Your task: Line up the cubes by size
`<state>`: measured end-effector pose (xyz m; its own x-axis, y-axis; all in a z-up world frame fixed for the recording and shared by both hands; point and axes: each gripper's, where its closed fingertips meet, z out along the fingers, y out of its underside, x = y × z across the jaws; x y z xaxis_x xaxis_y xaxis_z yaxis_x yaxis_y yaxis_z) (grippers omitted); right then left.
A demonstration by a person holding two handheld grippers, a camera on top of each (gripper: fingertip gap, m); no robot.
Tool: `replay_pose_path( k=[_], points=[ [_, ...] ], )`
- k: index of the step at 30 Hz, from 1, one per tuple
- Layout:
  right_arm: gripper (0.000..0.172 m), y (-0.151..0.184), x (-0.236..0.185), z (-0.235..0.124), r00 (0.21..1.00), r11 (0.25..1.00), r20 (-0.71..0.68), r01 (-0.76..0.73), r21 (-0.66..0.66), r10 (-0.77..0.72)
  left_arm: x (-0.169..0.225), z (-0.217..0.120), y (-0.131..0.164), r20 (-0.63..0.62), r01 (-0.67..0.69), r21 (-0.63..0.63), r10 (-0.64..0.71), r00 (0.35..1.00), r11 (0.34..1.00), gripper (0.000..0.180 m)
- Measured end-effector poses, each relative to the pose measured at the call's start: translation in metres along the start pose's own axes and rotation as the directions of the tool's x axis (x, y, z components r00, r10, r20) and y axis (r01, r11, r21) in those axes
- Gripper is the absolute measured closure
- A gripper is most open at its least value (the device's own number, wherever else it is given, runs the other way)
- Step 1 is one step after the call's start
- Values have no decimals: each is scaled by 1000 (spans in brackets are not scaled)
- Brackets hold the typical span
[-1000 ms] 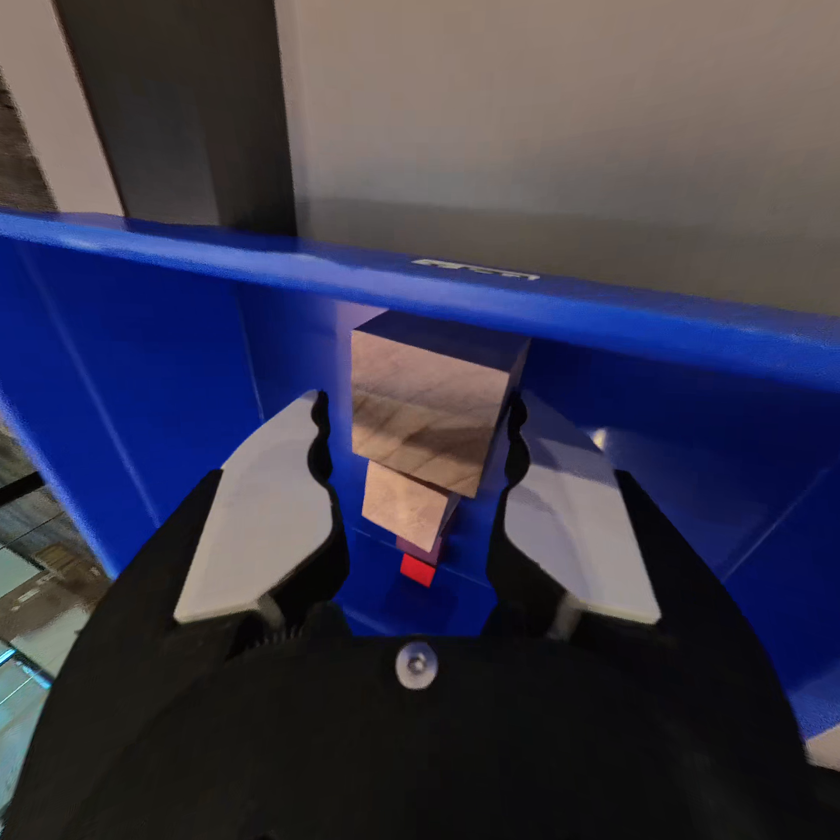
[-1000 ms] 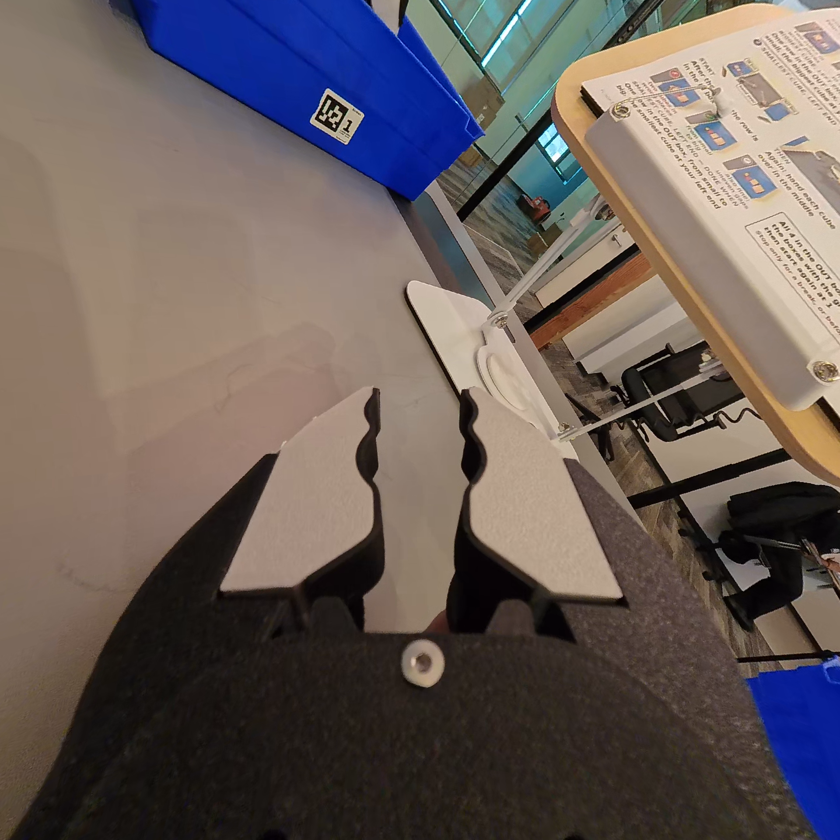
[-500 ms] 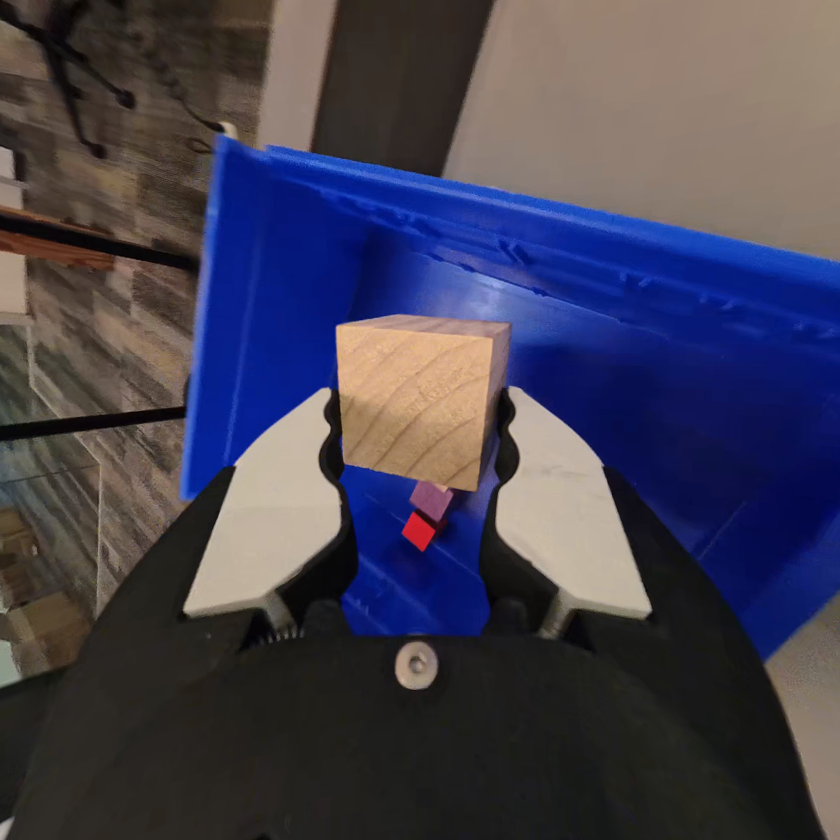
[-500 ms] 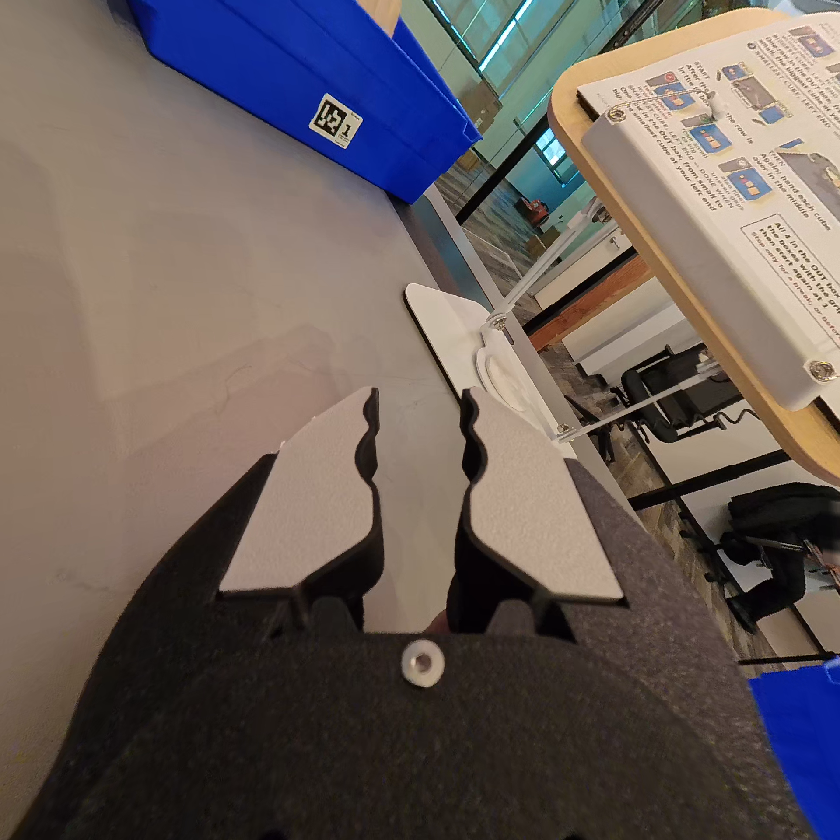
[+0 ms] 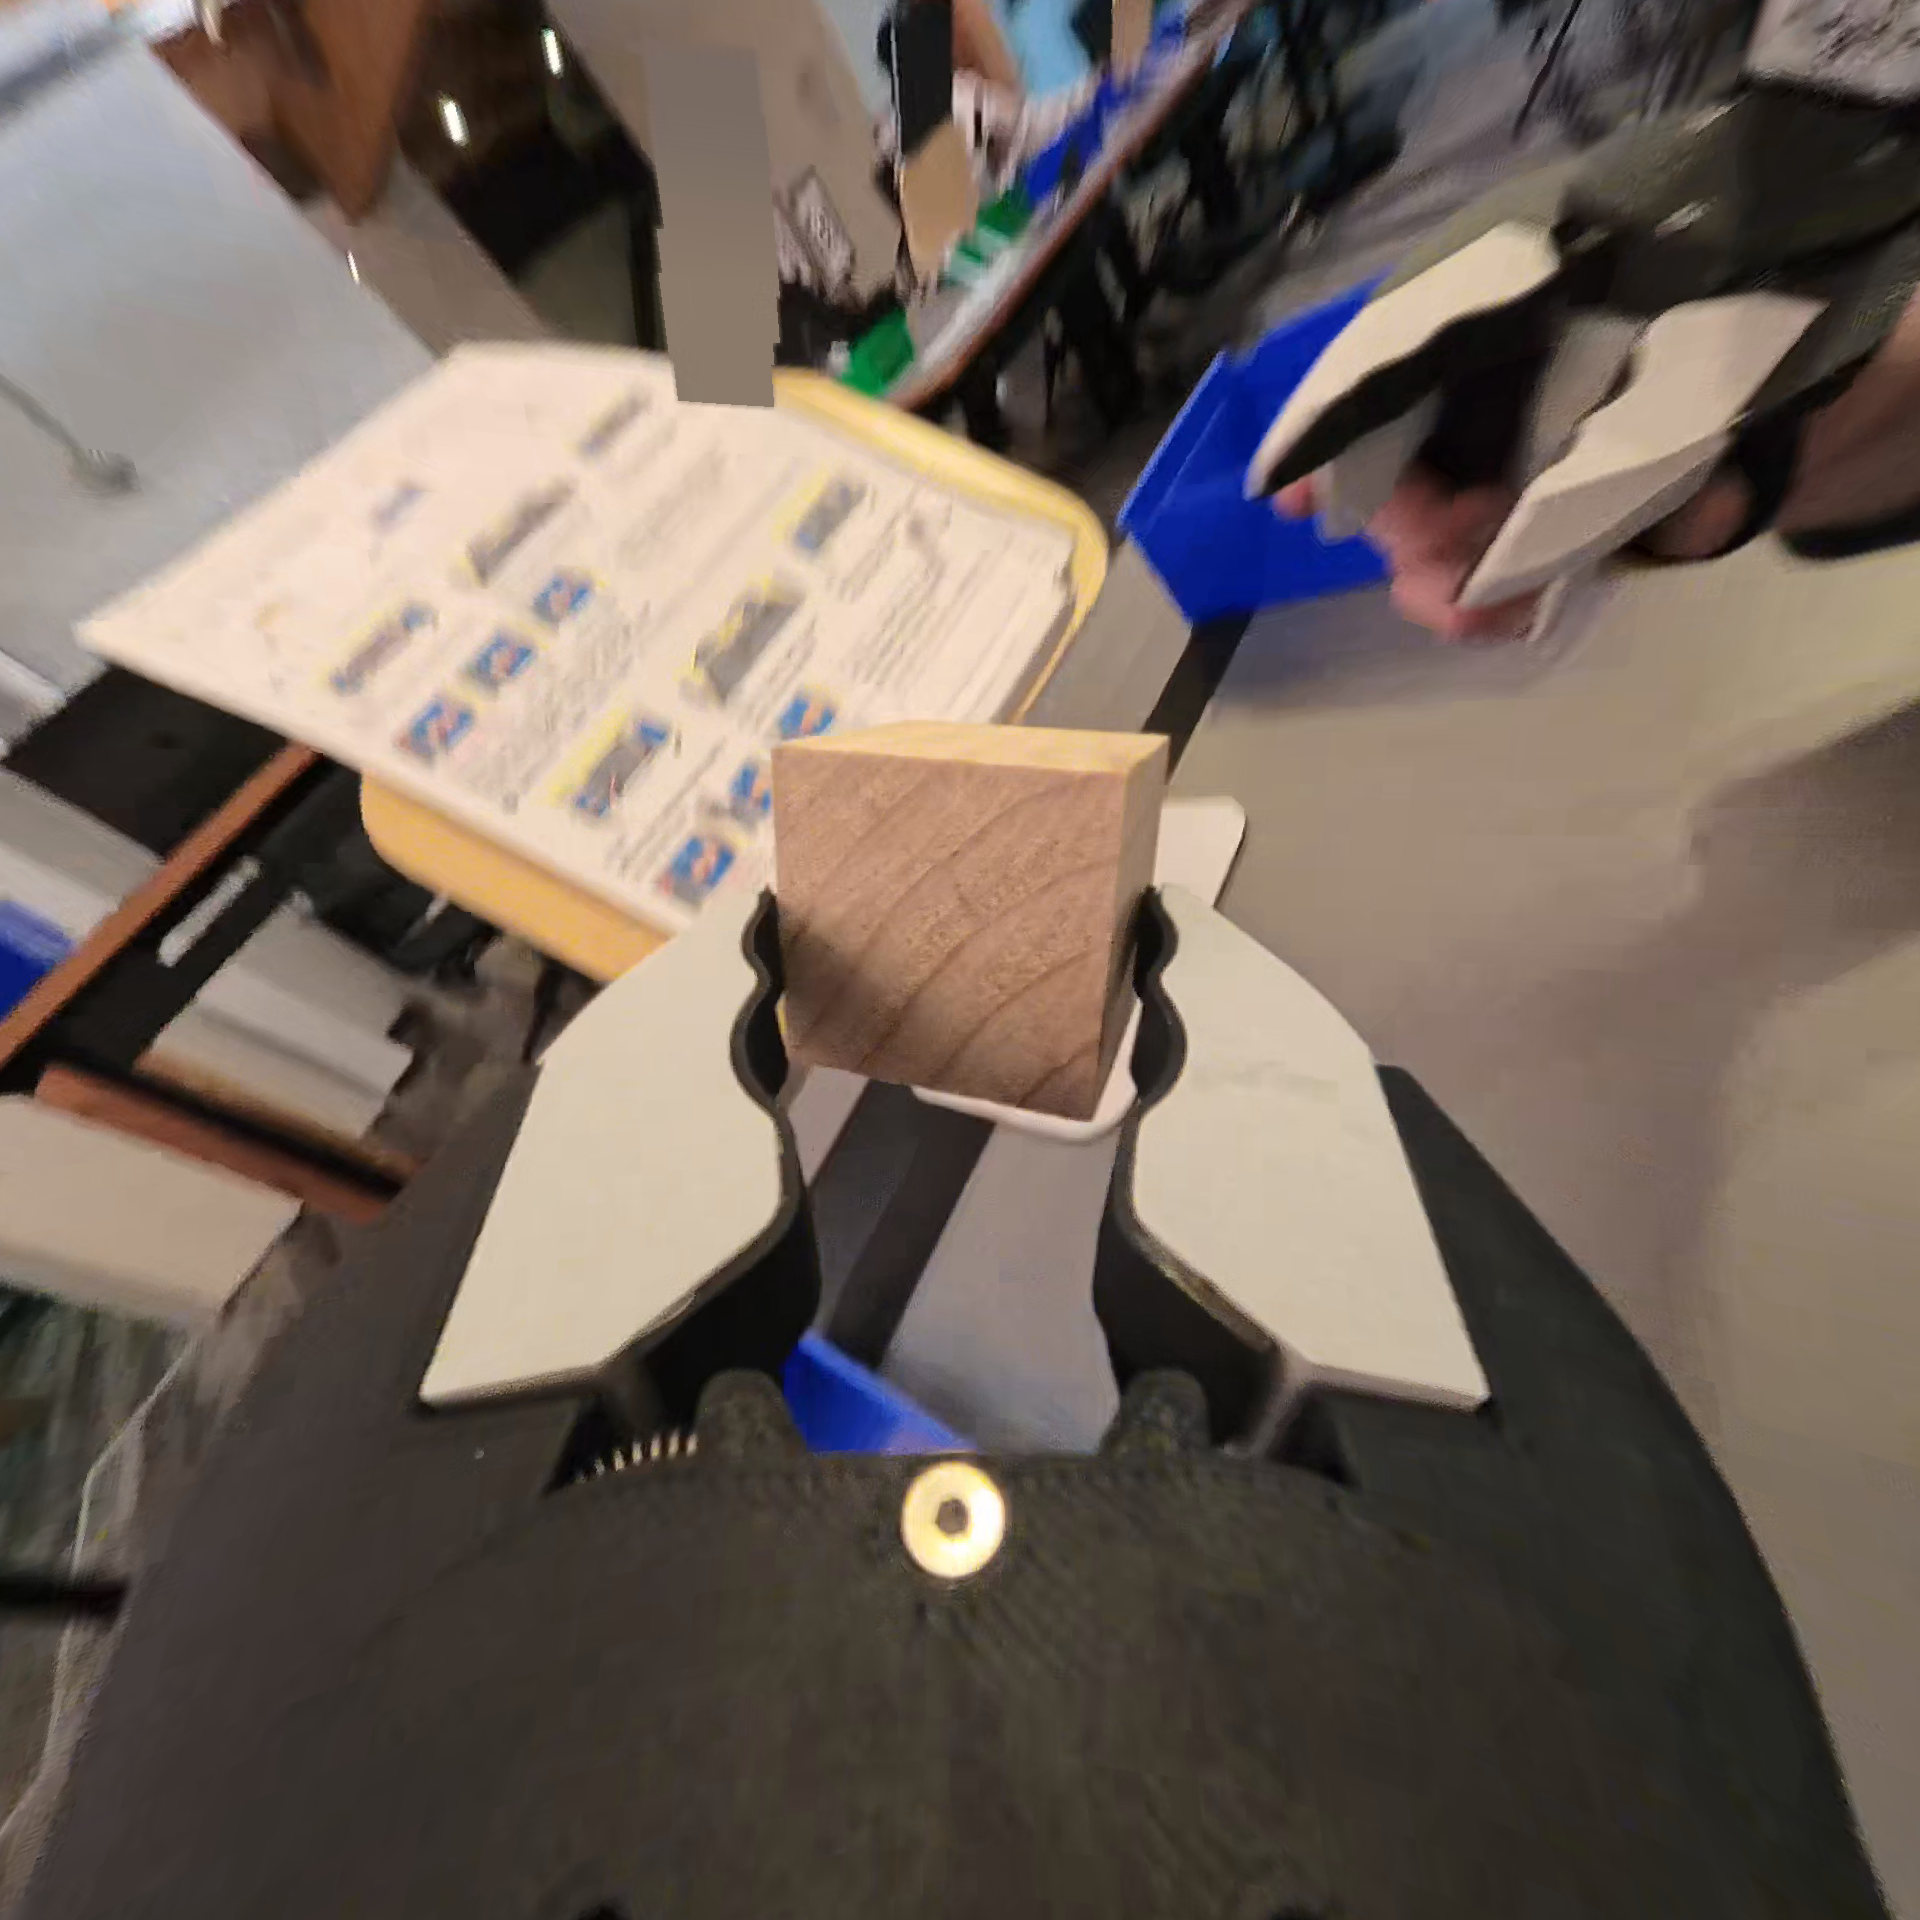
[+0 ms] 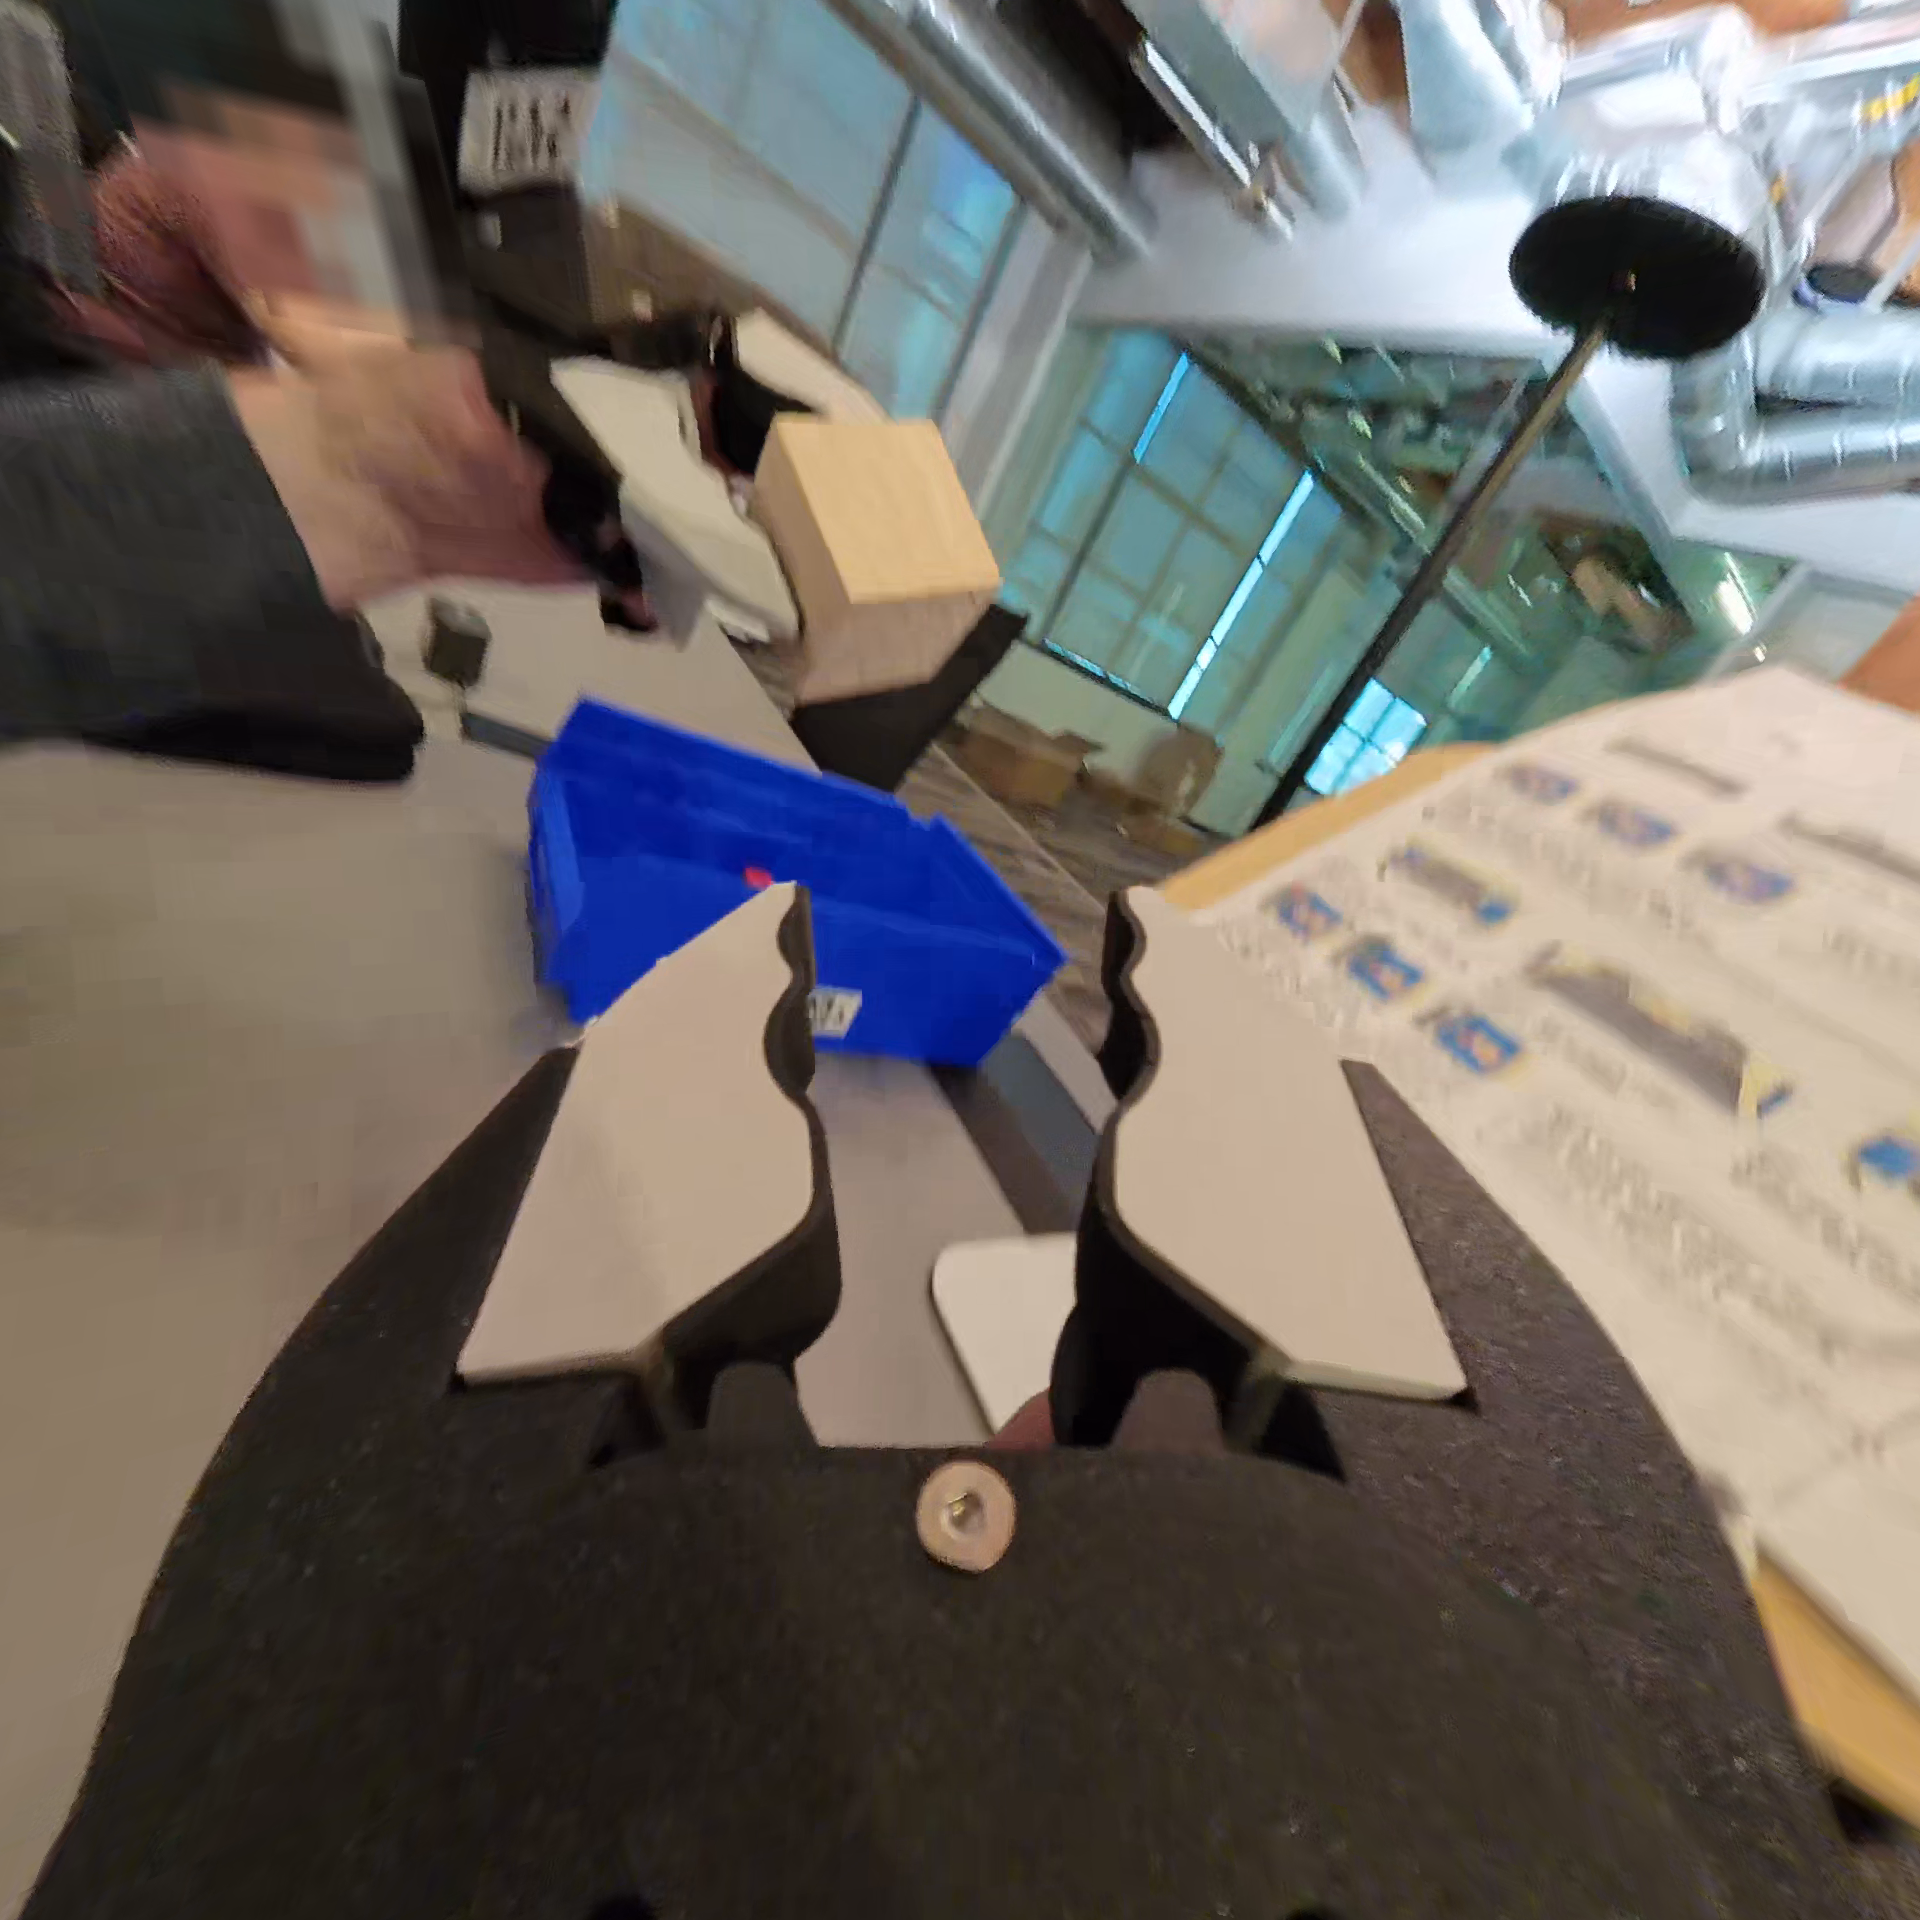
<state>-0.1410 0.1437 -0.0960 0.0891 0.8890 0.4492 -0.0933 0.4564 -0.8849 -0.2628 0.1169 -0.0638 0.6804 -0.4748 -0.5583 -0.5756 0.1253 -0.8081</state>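
Since the earlier frames, the large wooden cube (image 5: 961,914) has been lifted out of the blue bin (image 6: 727,883) and is now carried in the air, above the grey table (image 5: 1558,1039) and near its edge. It is pinched by the left gripper (image 5: 956,987): both black pads (image 5: 756,997) are pressed against its two opposite sides, and the cube is held a little tilted. In the right wrist view the same cube (image 6: 873,540) is seen high above the bin, between the fingers of the left gripper.

The right gripper (image 6: 956,977) has been opened wider than before and has been turned toward the bin. Its fingers (image 6: 707,1091) are spread apart and nothing is held between them. In the left wrist view this gripper (image 5: 1455,499) is seen at the upper right, above the table, with a hand (image 5: 1455,561) behind it.

Inside the bin only a small red cube (image 6: 756,878) can be made out, just above the tip of the left finger. An instruction sheet (image 5: 582,603) on a wooden board (image 5: 499,883) is seen beyond the table, and a white plate (image 6: 997,1320) lies on the table near its edge. Much of both views is blurred.
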Motion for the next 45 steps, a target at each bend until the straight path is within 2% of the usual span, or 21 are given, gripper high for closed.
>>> replay_pose_path(
  k=[4,6,8,15,22,33,41,45],
  points=[
    [108,-58,11,12,997,989,73,5,149,-16,24,15,-49,-61,-16,172,27,998,985,116],
    [105,-70,8,13,994,984,107,14,180,-34,37,21,-70,-144,19,265,20,989,964,116],
    [108,-77,5,9,990,976,139,-17,219,-14,42,28,-79,-156,15,290,32,987,957,116],
    [107,-80,1,7,987,970,161,-47,237,8,64,50,-81,-230,25,284,43,972,959,116],
    [114,-81,-2,9,987,968,159,-37,247,-3,72,47,-93,-270,57,341,40,962,938,116],
    [114,-87,-1,5,989,962,147,-38,269,-2,74,49,-100,-295,103,374,13,956,922,116],
    [114,-93,4,1,989,959,144,-60,278,21,66,43,-103,-268,108,387,0,963,916,117],
    [114,-93,14,-4,995,969,100,-10,245,-15,53,42,-94,-202,80,320,-14,979,944,120]
  ],
)
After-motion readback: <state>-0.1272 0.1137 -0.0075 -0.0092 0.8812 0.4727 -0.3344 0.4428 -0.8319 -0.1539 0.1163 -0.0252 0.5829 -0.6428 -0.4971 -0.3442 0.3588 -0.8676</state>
